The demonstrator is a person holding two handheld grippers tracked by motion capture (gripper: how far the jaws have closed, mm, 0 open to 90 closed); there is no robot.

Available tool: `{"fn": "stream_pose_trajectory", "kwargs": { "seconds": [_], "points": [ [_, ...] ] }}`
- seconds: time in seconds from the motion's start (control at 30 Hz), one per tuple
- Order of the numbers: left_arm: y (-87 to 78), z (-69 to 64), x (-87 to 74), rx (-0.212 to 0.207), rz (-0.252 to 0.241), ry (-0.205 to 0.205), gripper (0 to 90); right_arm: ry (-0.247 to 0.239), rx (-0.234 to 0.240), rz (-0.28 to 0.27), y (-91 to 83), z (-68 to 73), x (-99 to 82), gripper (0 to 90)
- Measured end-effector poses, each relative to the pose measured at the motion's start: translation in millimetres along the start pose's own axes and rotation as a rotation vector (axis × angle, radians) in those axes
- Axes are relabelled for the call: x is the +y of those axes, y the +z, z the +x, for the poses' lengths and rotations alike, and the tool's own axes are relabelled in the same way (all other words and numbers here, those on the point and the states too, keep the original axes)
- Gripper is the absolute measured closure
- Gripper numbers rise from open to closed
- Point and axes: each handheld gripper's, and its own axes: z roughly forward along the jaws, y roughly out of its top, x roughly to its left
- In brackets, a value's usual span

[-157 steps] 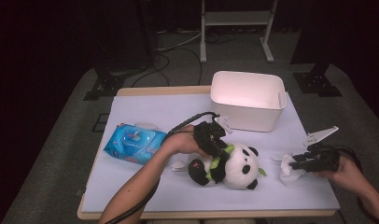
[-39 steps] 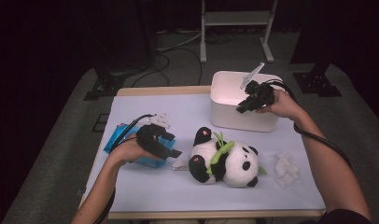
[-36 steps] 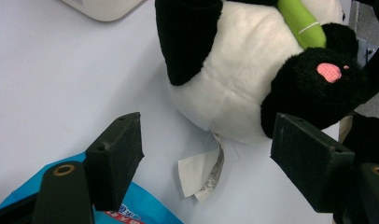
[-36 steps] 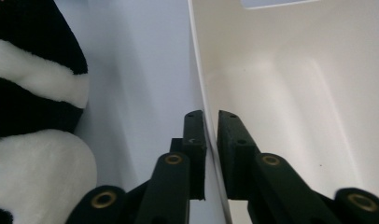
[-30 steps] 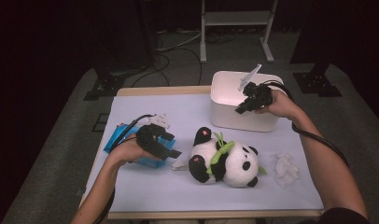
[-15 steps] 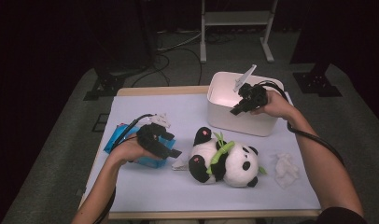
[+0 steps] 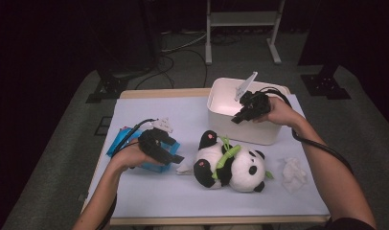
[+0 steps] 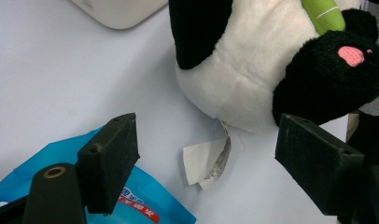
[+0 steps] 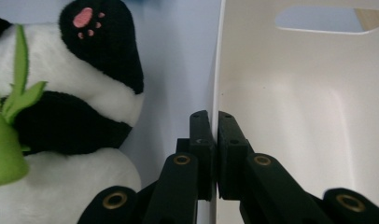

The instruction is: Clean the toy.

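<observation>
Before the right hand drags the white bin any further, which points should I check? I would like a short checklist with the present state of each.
1. Right gripper shut on the white bin wall: ok.
2. Wall sits between both pads: ok.
3. Panda plush apart from the bin: ok, but close.
4. Left gripper open, holding nothing: ok.
5. Blue wipes pack out of the bin's way: ok.
6. Bin's contents: cannot tell.
</observation>
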Motion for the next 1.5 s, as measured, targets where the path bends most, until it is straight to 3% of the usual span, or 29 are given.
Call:
{"fn": "stream_pose_trajectory", "kwargs": {
  "seconds": [0.63, 0.93, 1.17, 1.33, 1.5],
  "points": [
    [4.4, -4.6, 1.7, -0.013, -0.004, 0.003, 20.4, -0.062, 0.045, -0.011, 1.6, 27.6, 3.7, 86.1],
    [5.1, -5.1, -1.5, -0.011, -0.002, -0.005, 20.1, -0.065, 0.059, -0.035, -1.9, 36.1, 2.8, 86.4],
    [6.4, -5.2, -0.6, -0.012, -0.001, -0.001, 19.8, -0.085, 0.051, -0.019, -3.2, 41.3, 4.6, 86.7],
    [7.9, -5.2, -0.4, -0.017, -0.002, -0.006, 19.7, -0.062, 0.049, -0.024, -2.3, 43.1, 6.1, 86.7],
    [6.8, -5.6, -0.6, -0.020, -0.001, 0.000, 19.7, -0.070, 0.045, -0.016, -0.1, 46.0, 11.4, 86.8]
  ]
}}
